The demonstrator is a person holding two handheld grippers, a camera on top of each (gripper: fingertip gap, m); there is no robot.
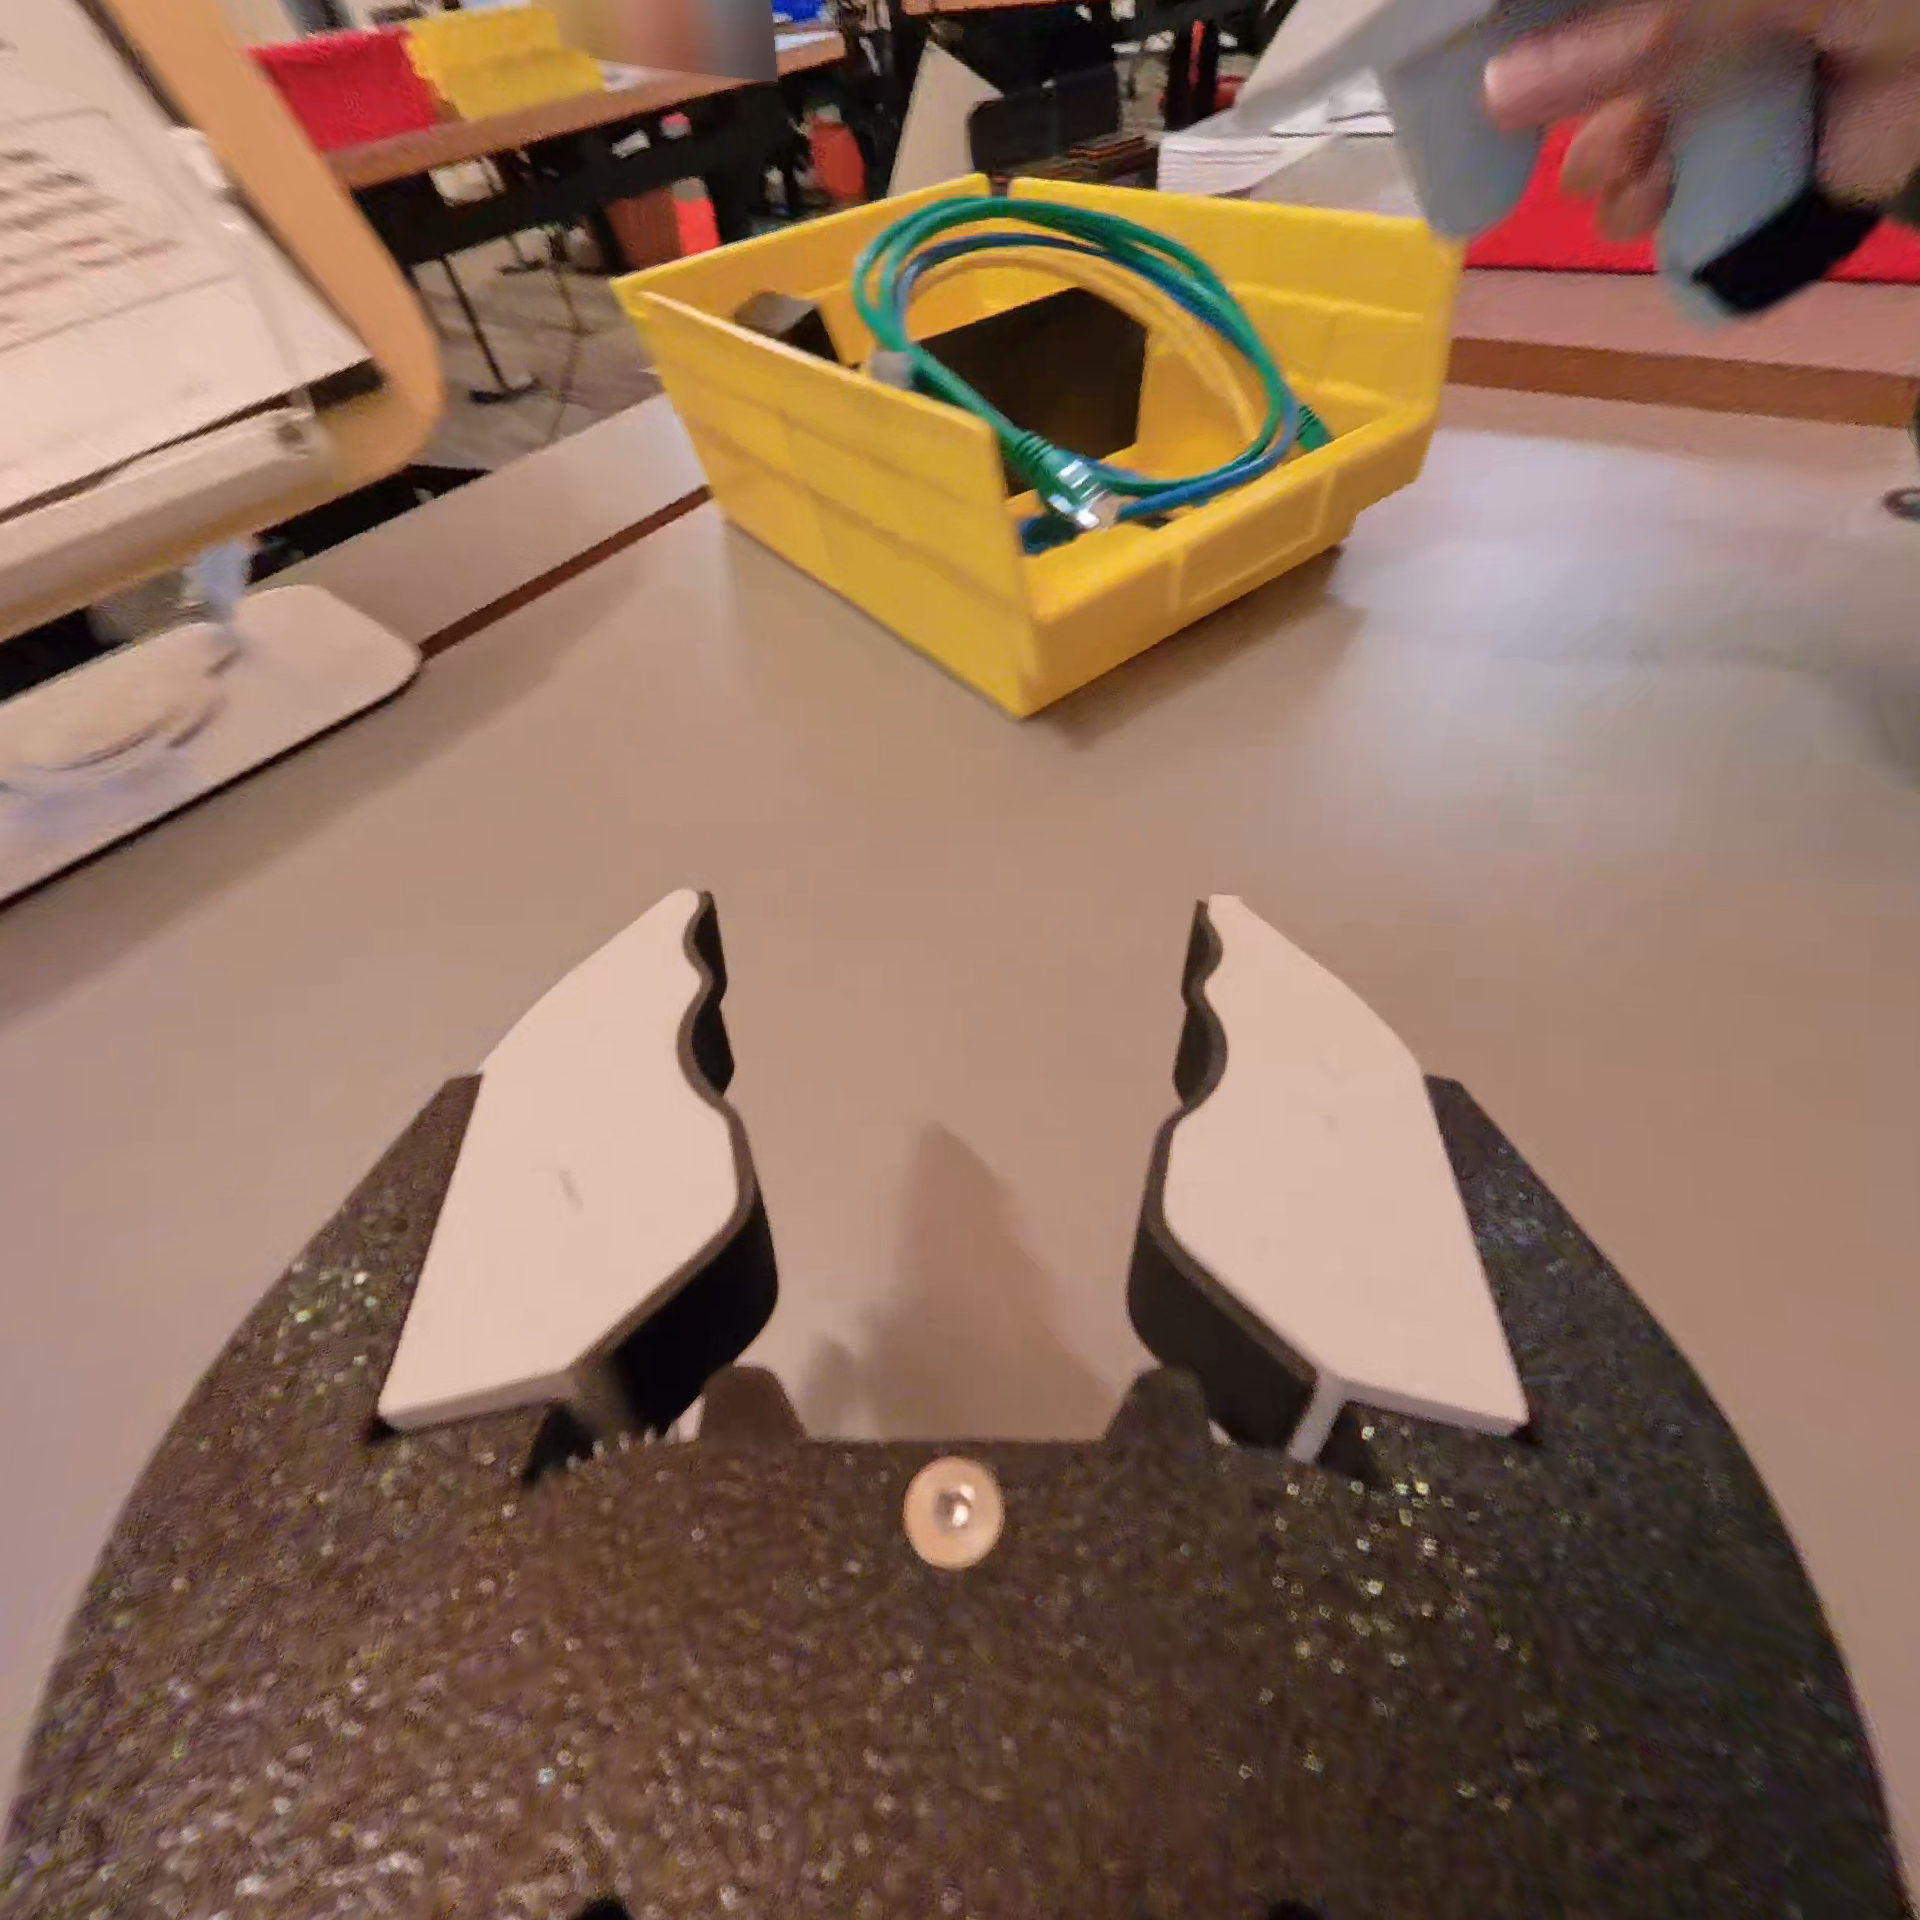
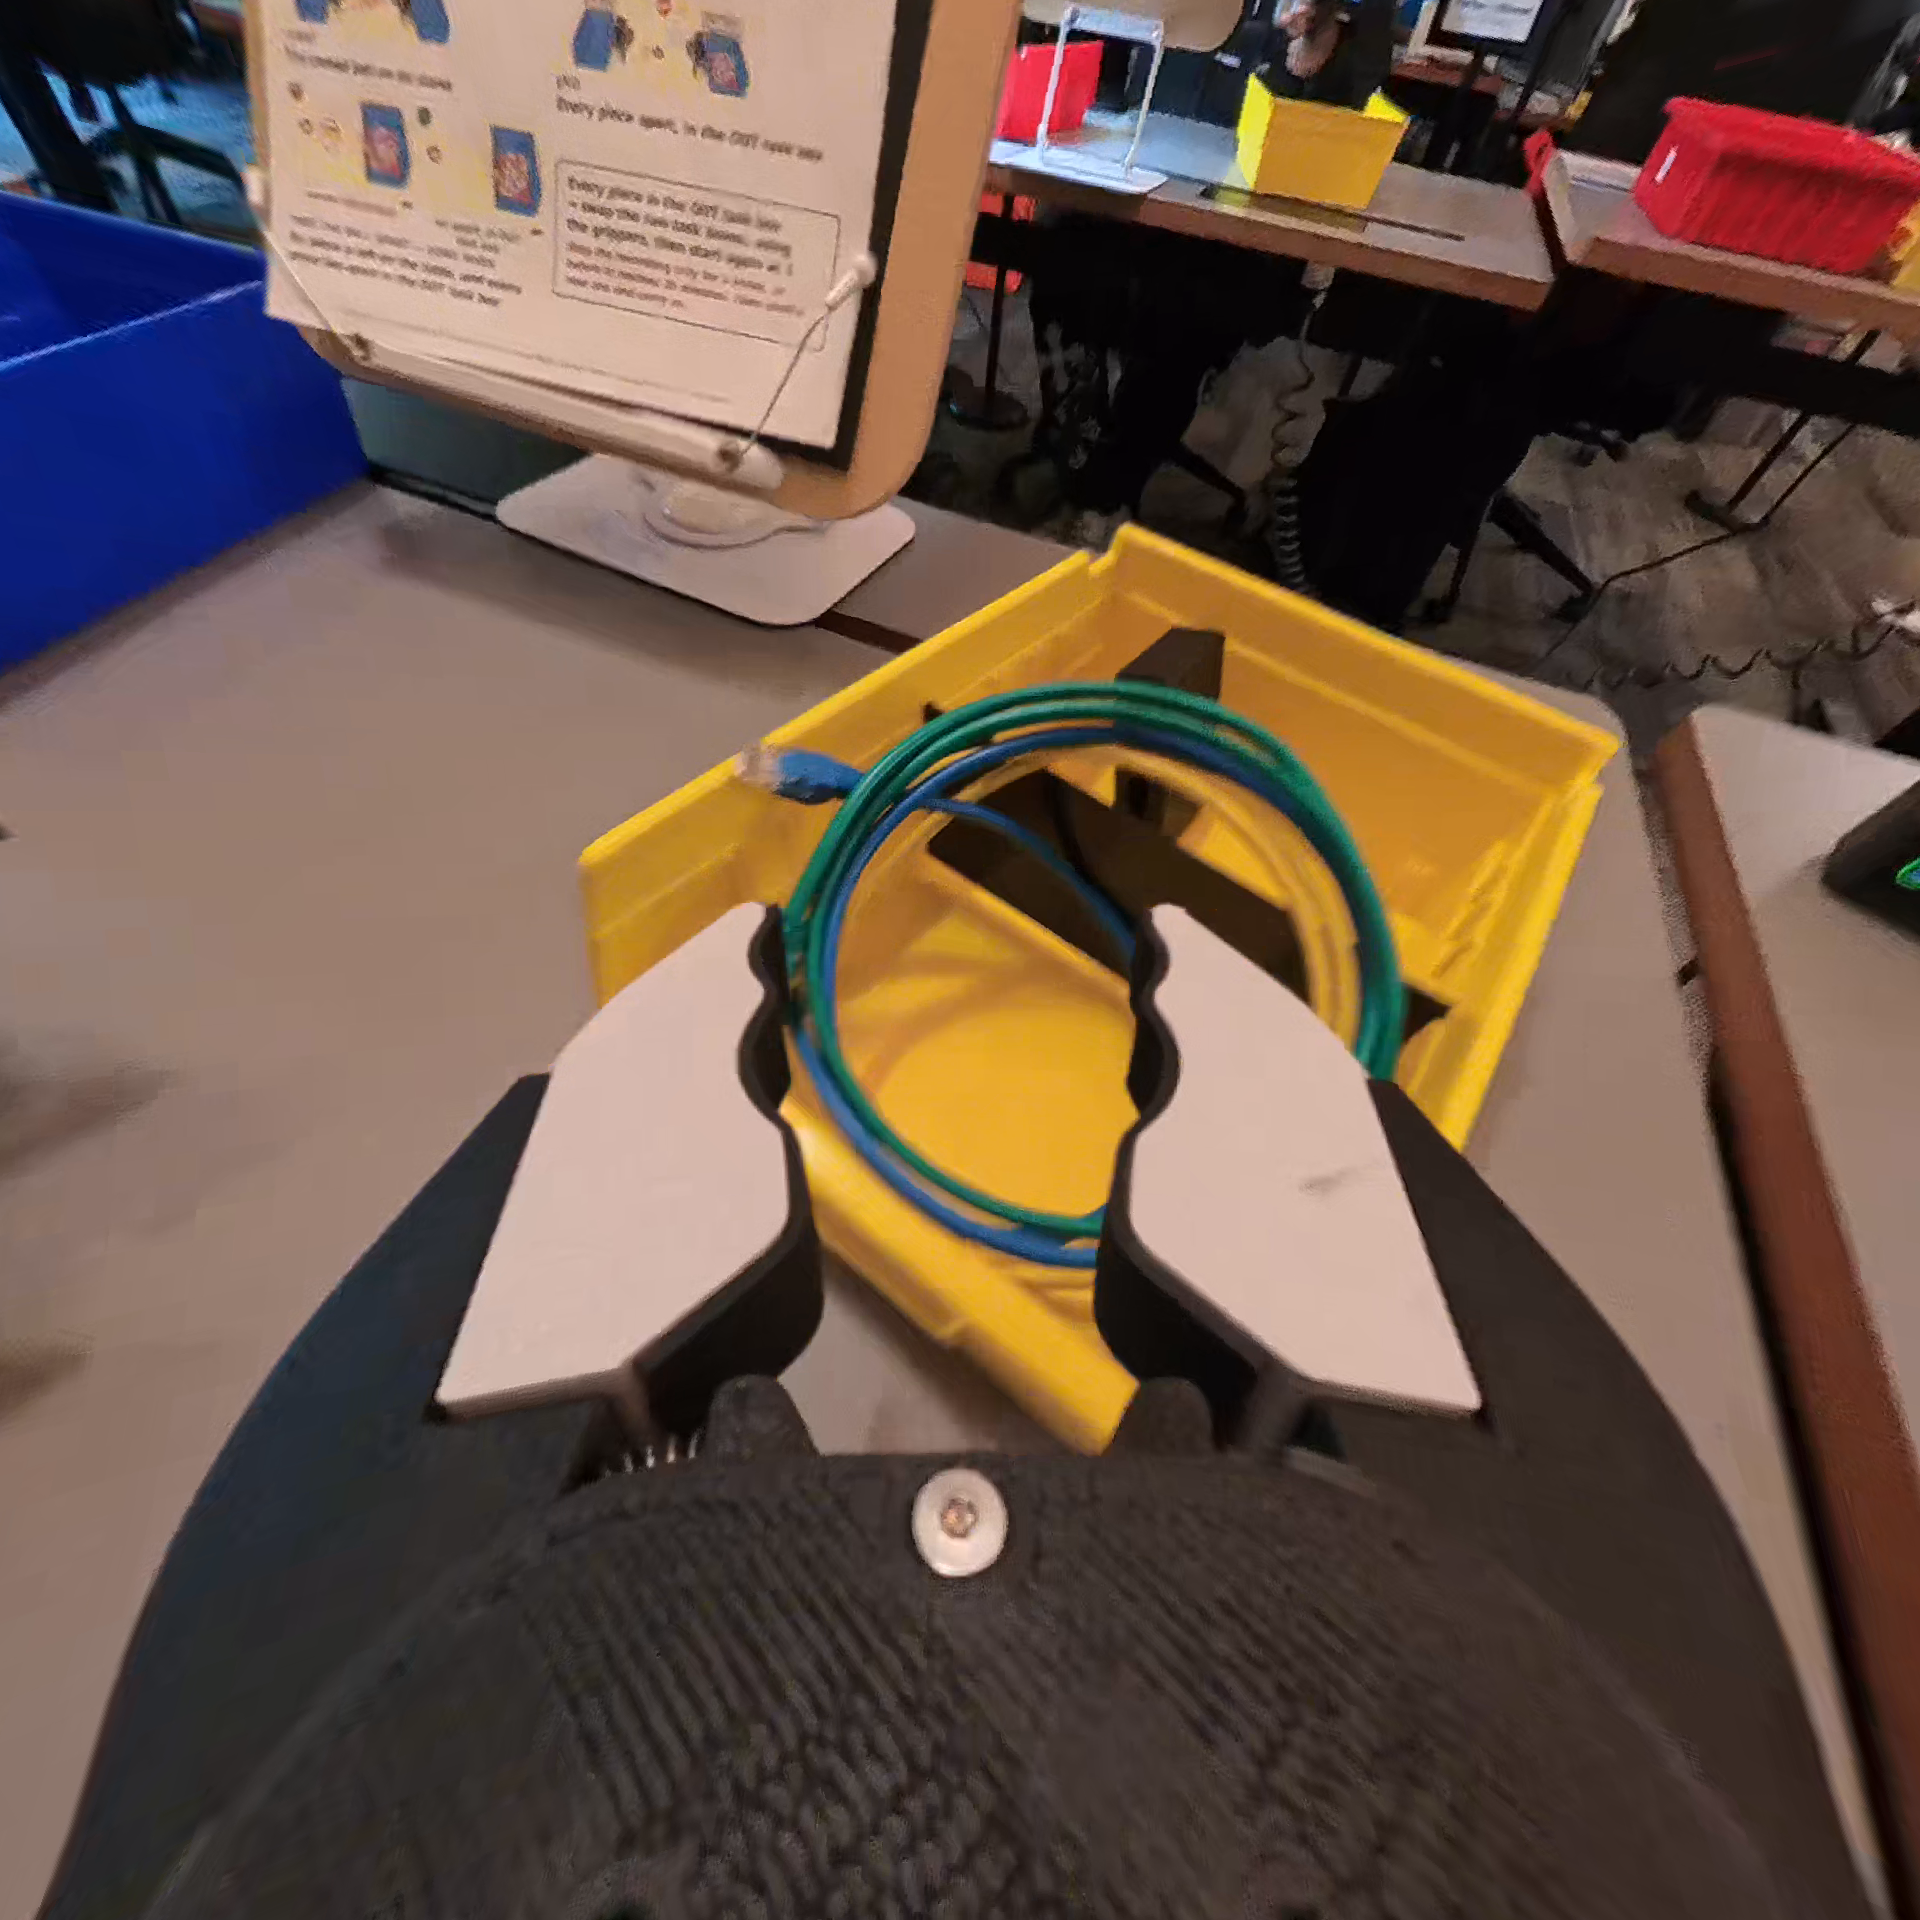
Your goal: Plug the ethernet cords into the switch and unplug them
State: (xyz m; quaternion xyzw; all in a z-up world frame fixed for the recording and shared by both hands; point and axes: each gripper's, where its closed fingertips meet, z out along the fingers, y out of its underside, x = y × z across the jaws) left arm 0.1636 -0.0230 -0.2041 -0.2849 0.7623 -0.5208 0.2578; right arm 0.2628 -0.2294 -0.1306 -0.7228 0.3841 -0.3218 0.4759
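A yellow bin (image 1: 914, 561) stands on the grey table. In it lie coiled ethernet cords: a green cord (image 1: 1039, 213), a blue cord (image 2: 935, 1195) and a yellow cord (image 1: 1195, 322). They rest on a black box (image 1: 1049, 364). A green plug (image 1: 1060, 478) lies at the bin's low front. A blue plug (image 2: 800, 774) sticks over the bin's wall (image 2: 675, 873). My left gripper (image 1: 954, 914) is open and empty over bare table, well short of the bin. My right gripper (image 2: 964, 920) is open and empty, above the bin's near edge and the coil. A hand (image 1: 1662, 125) holds it, blurred.
A tan document stand with a printed sheet (image 2: 582, 208) stands on a white base (image 2: 727, 561) left of the bin. A blue bin (image 2: 135, 436) is at the far left. A second table (image 2: 1797, 1039) adjoins on the right. Red and yellow bins sit on tables behind. The right tips stand about 9 centimetres off the green plug (image 1: 1060, 478).
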